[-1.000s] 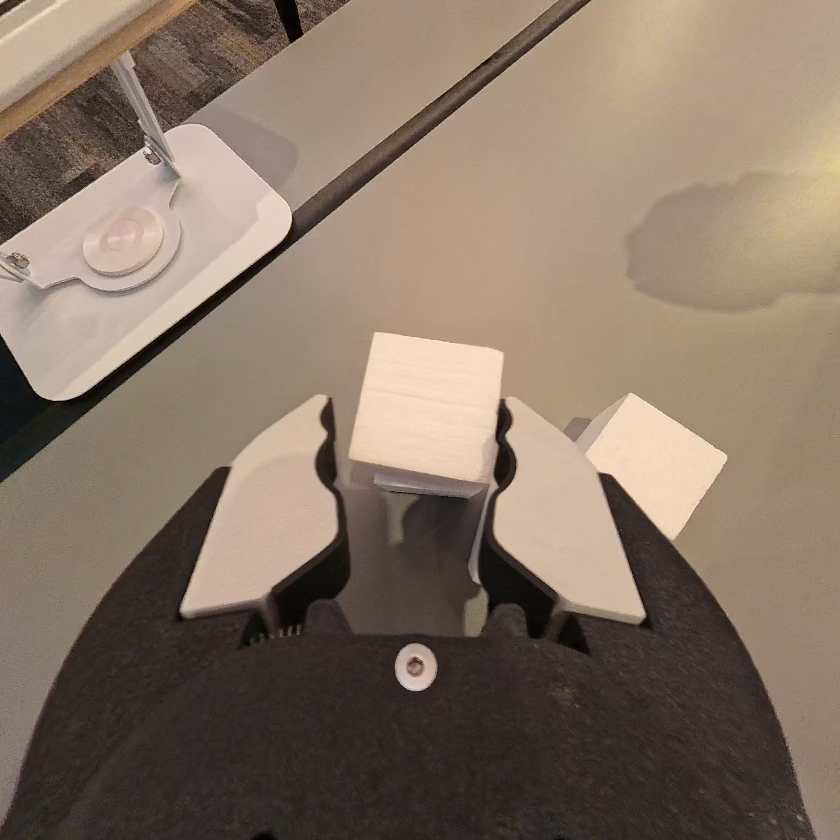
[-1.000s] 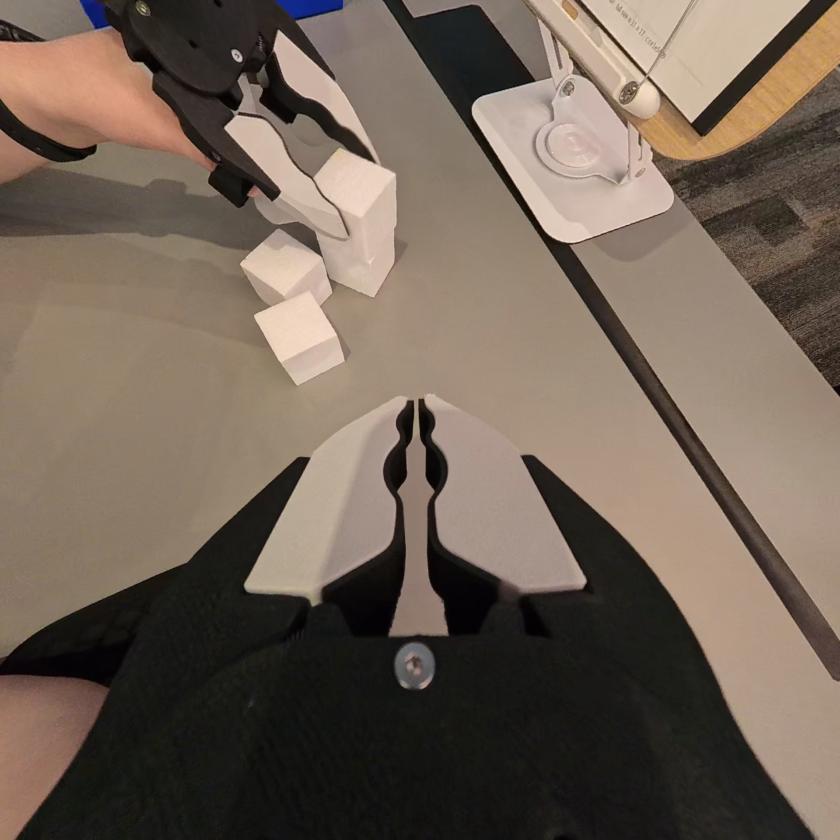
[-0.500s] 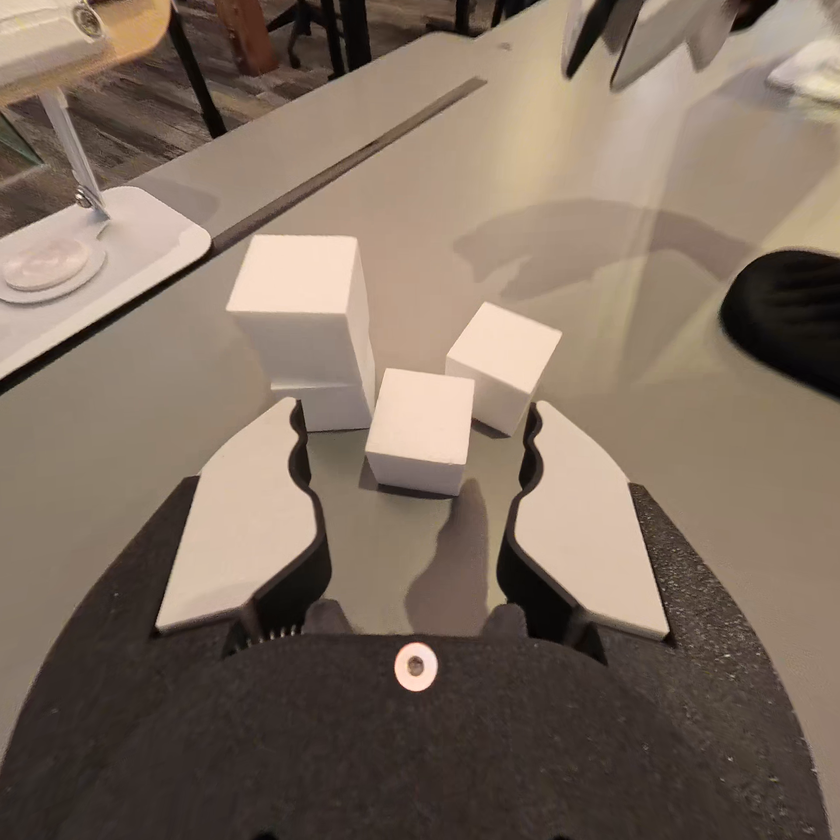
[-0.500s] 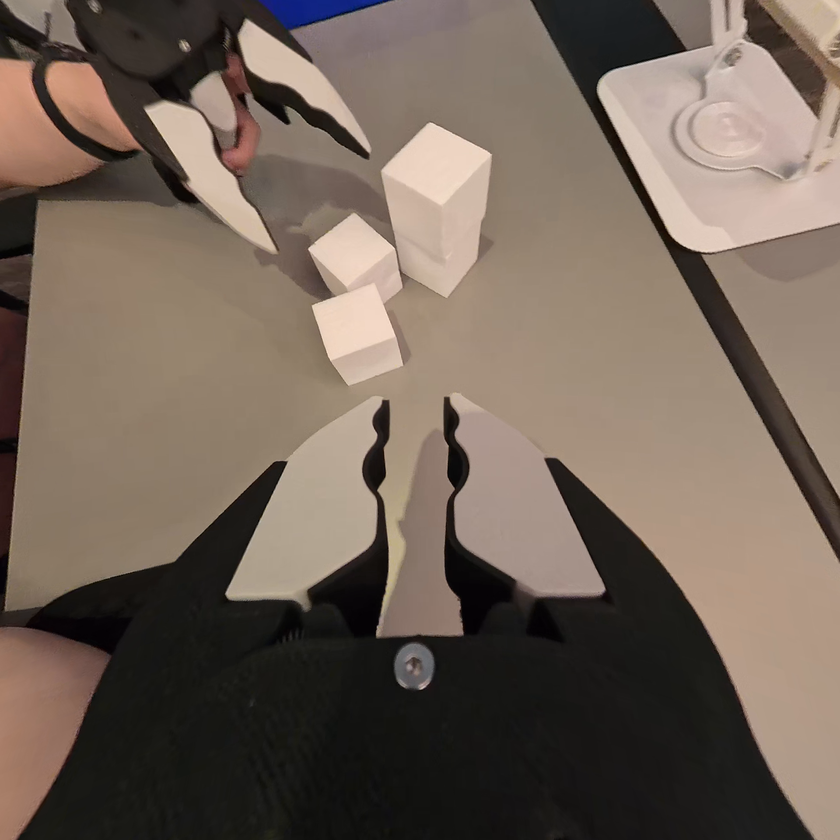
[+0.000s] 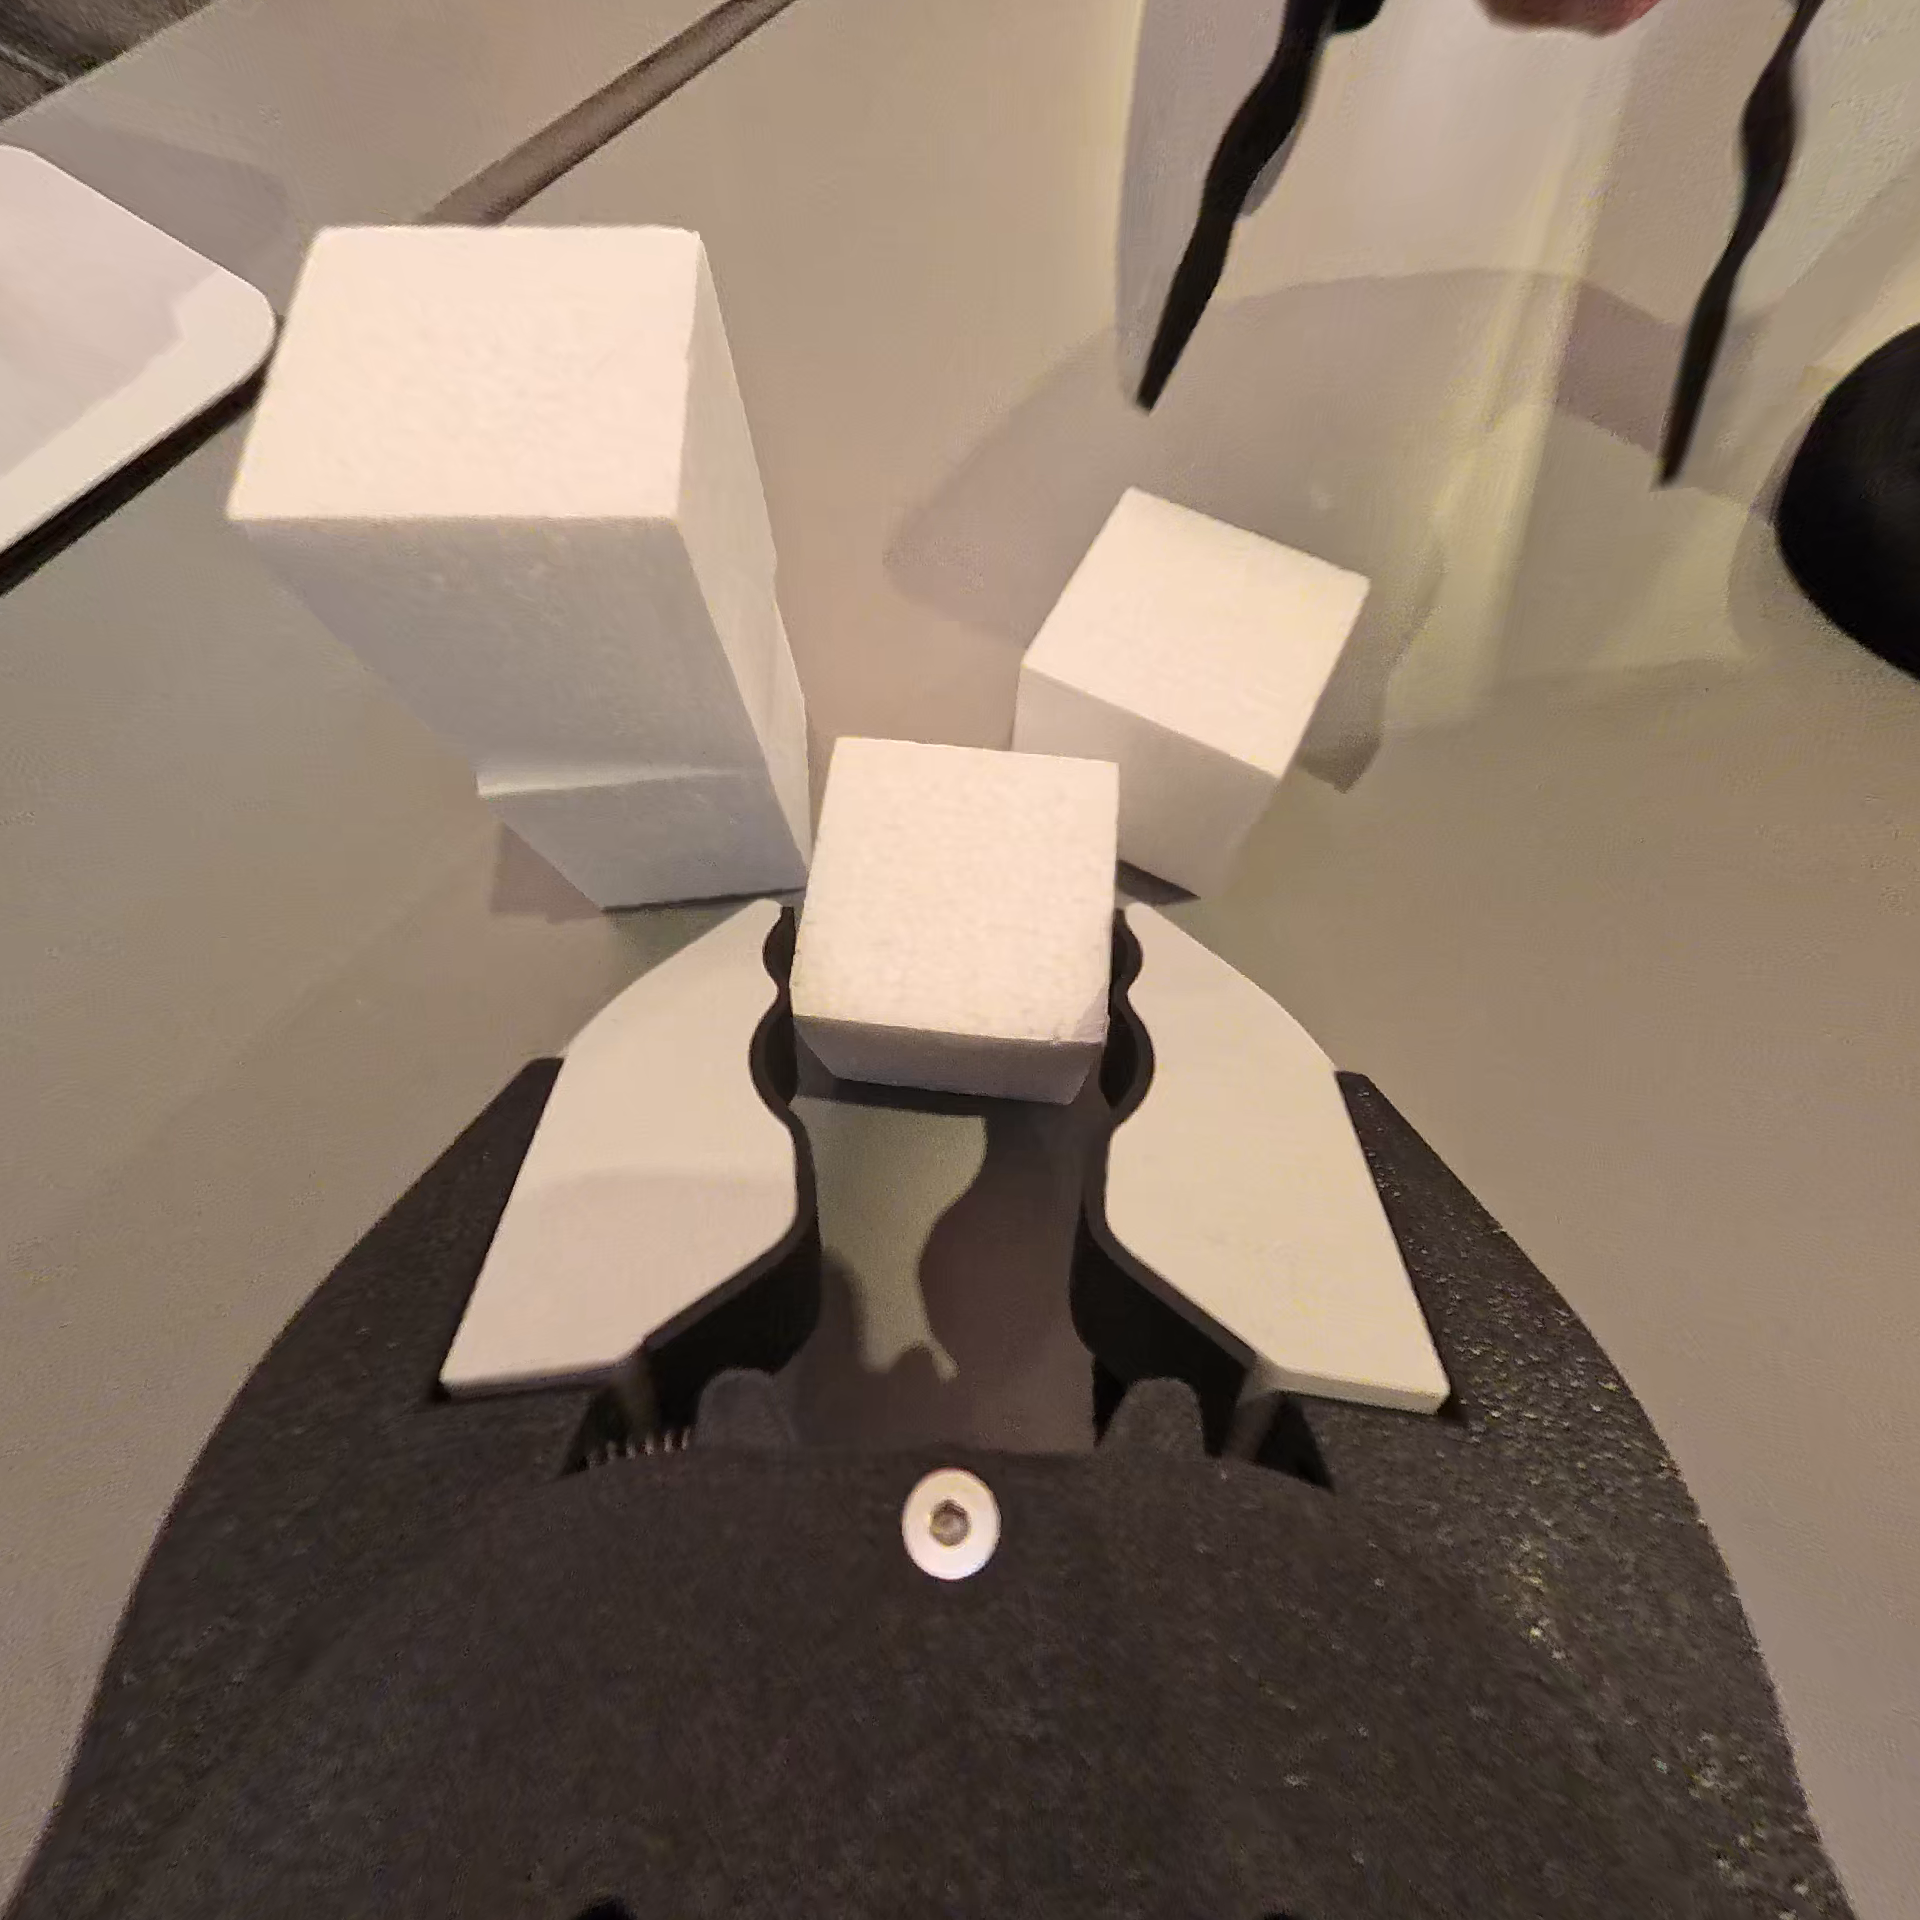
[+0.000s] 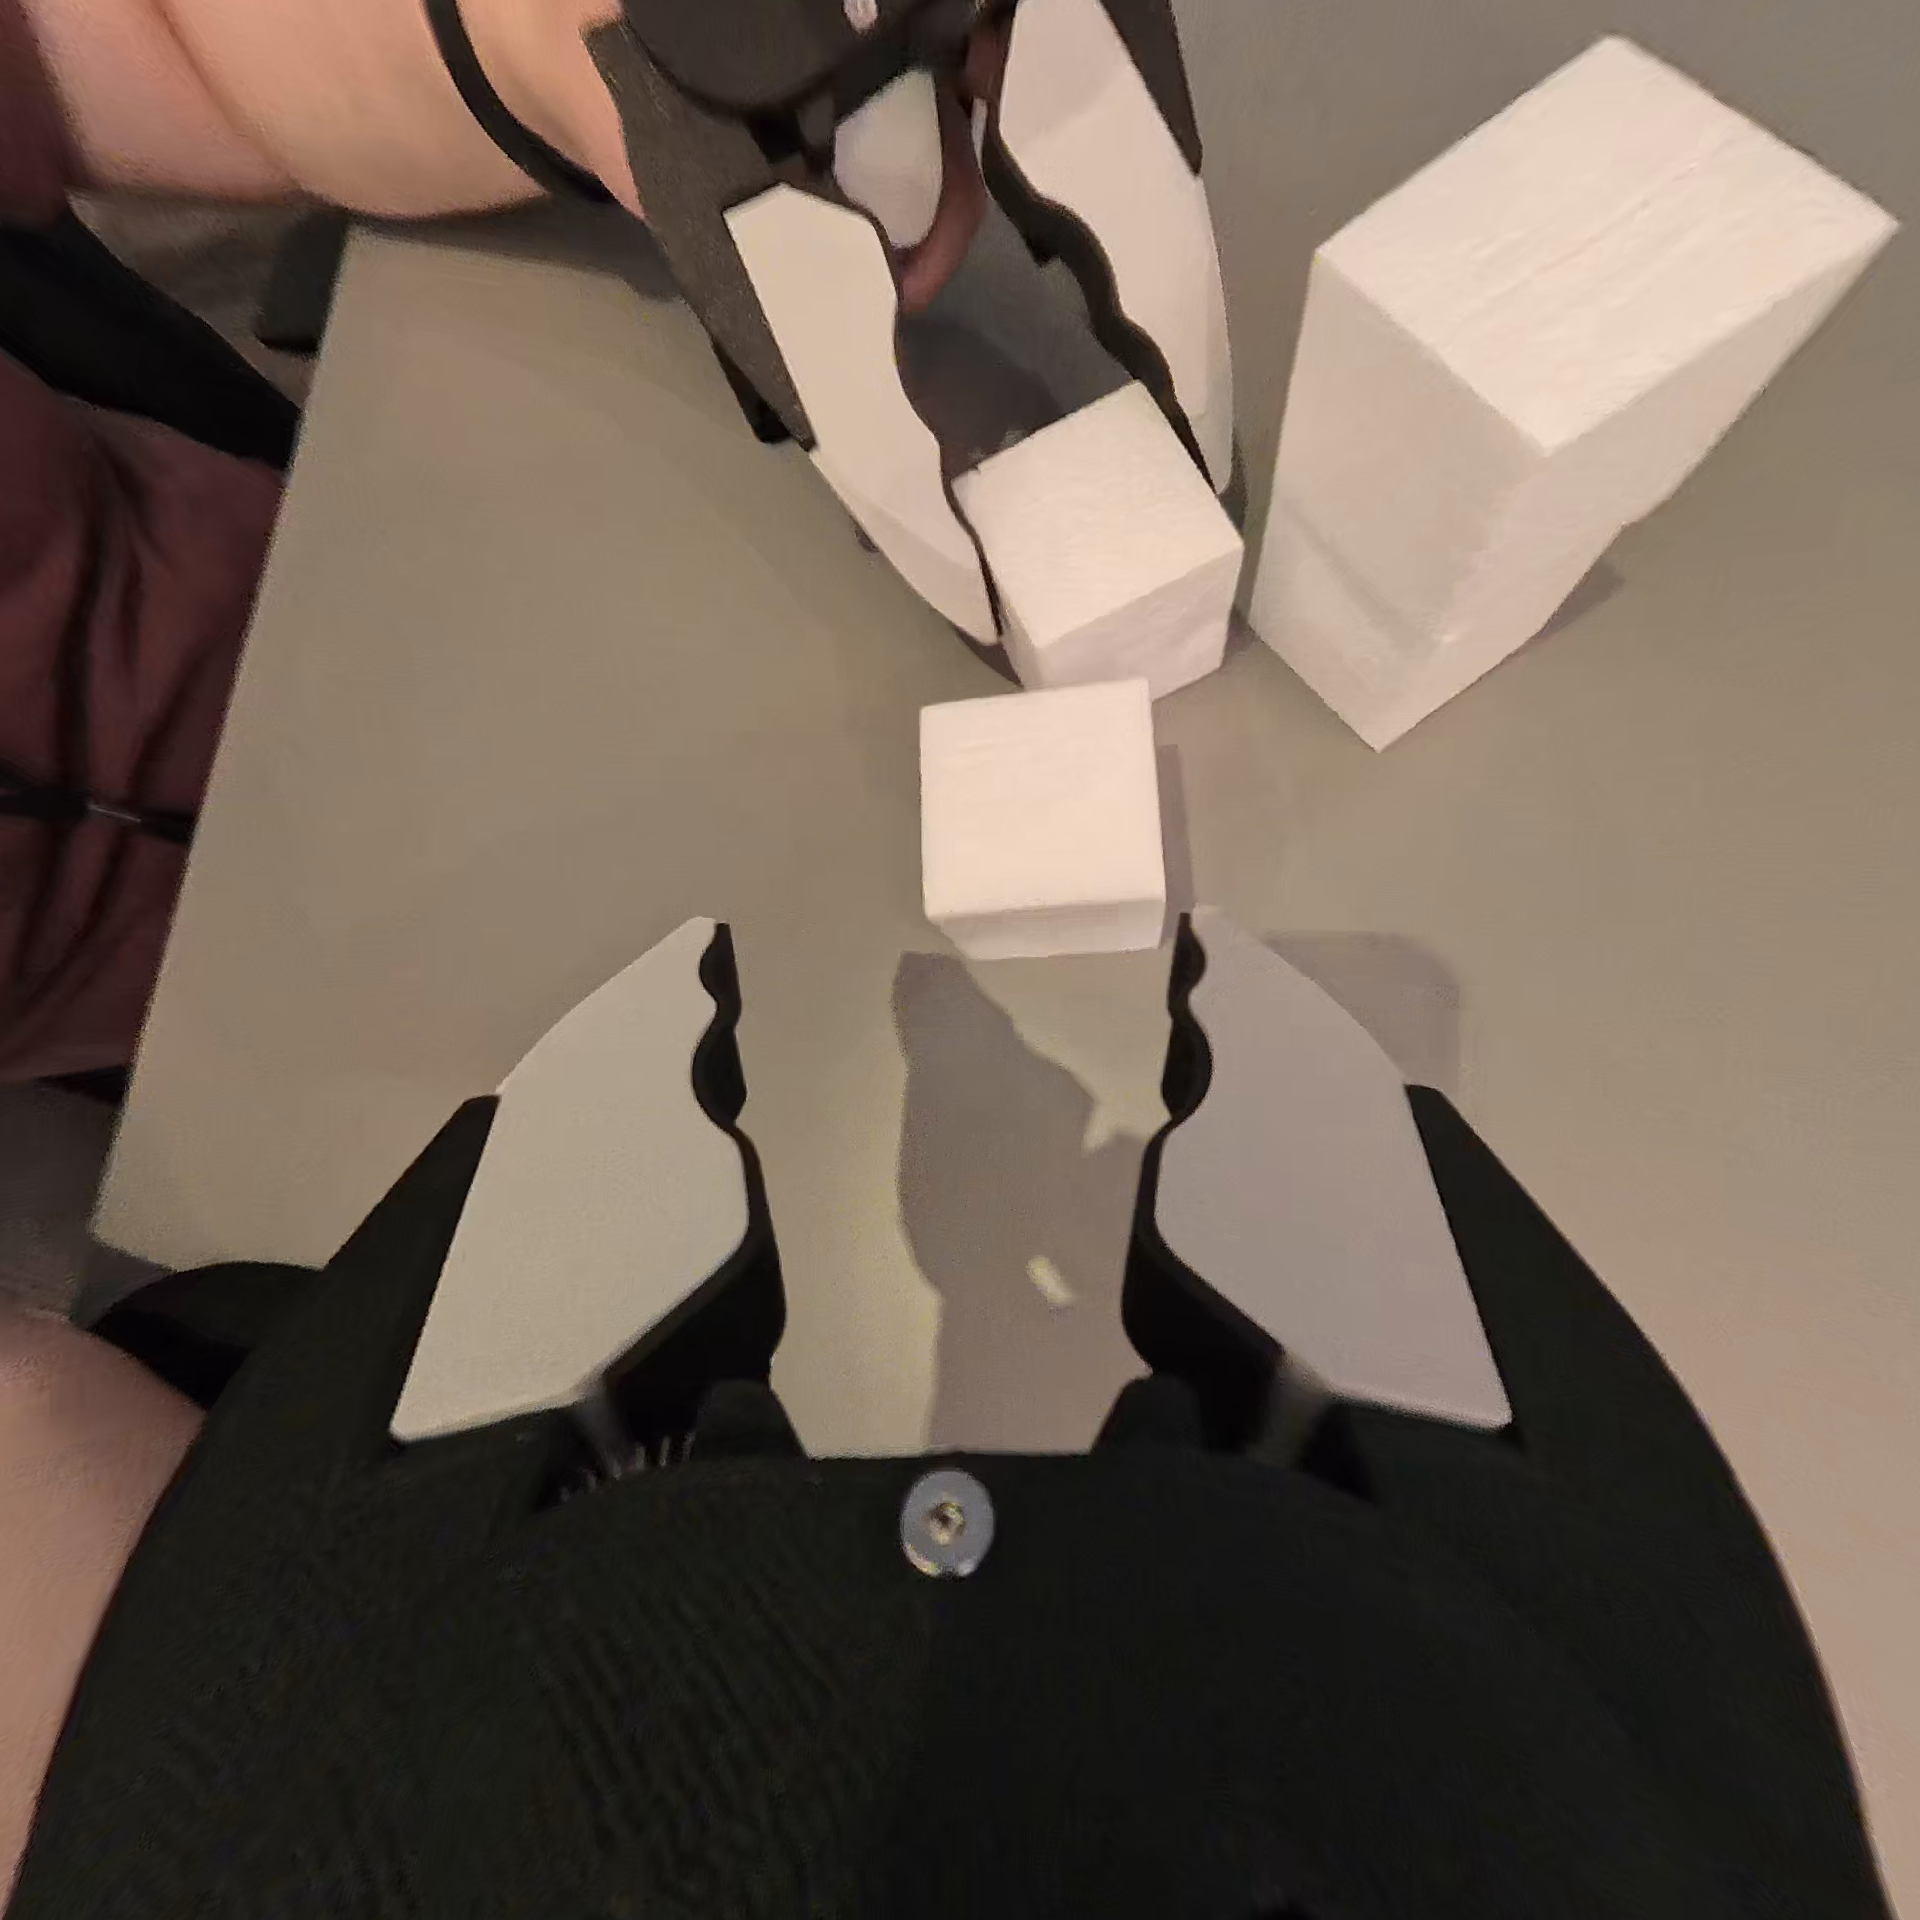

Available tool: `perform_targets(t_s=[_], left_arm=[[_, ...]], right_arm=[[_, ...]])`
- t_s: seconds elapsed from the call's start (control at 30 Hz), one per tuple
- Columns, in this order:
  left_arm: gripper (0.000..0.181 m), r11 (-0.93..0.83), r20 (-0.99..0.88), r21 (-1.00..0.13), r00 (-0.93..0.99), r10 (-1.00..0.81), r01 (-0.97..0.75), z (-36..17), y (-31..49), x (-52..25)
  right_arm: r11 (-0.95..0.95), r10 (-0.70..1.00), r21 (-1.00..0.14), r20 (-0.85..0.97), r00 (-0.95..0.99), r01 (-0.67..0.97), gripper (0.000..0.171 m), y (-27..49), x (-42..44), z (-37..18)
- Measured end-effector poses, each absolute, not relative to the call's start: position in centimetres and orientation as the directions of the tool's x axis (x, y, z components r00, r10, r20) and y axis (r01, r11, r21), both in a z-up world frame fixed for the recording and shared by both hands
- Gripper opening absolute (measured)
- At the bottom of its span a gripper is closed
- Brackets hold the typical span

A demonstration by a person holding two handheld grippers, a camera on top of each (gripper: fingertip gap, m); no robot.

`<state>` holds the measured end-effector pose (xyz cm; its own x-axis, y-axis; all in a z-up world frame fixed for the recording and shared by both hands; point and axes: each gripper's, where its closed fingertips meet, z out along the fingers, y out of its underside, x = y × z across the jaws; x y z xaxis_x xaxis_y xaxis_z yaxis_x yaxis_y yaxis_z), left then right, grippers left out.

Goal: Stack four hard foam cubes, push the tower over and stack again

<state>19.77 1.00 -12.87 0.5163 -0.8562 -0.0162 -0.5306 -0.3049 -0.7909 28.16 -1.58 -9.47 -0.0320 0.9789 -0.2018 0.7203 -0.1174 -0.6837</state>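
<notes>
Two white foam cubes stand stacked [image 5: 499, 499] on the grey table [image 5: 1558, 1039], also seen in the right wrist view [image 6: 1538, 416]. My left gripper [image 5: 951, 914] is shut on a third cube [image 5: 956, 883], which rests on the table beside the stack. The right wrist view shows this gripper [image 6: 1101, 551] with a finger on each side of that cube [image 6: 1112, 561]. My right gripper [image 6: 951, 925] is open and empty, just short of the fourth cube [image 6: 1039, 821]. The left wrist view shows the fourth cube [image 5: 1184, 686] with the right gripper [image 5: 1403, 436] above and beyond it.
A white stand base [image 5: 94, 384] lies at the far left beyond a dark groove [image 5: 582, 145] in the table. A person's arm [image 6: 312, 104] holds the left gripper. The table's edge [image 6: 208, 831] runs on the left of the right wrist view. About 11 cm separates my left fingertips from my right.
My left gripper let go of the cube on top of the stack, drew back, dropped to a loose cube and closed on it. My right gripper opened and moved up to the other loose cube.
</notes>
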Motion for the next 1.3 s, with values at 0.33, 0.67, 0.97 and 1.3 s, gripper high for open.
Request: perform_targets(t_s=[0.33, 0.67, 0.97, 1.3], left_arm=[[0.056, -0.203, -0.071, -0.914, 0.630, -0.773, -0.352, -0.9, 2.8, 15.1], [0.057, -0.281, 0.012, -0.898, 0.619, -0.785, -0.338, 1.8, 7.2, 18.0], [0.057, -0.312, -0.037, -0.827, 0.599, -0.800, -0.468, -2.0, 8.4, 20.2], [0.057, -0.312, -0.064, -0.803, 0.596, -0.801, -0.507, -3.2, 8.3, 20.8]], right_arm=[[-0.007, 0.996, -0.673, -0.071, -0.055, 0.740, 0.077, -0.3, 25.4, -11.0], [0.034, 0.996, -0.626, -0.046, -0.080, 0.779, 0.059, -0.1, 25.2, -13.4], [-0.022, 0.998, -0.741, -0.055, -0.028, 0.671, 0.058, 0.2, 27.7, -9.0], [-0.076, 0.997, -0.788, -0.059, 0.048, 0.611, 0.058, 0.9, 30.7, -7.2]])
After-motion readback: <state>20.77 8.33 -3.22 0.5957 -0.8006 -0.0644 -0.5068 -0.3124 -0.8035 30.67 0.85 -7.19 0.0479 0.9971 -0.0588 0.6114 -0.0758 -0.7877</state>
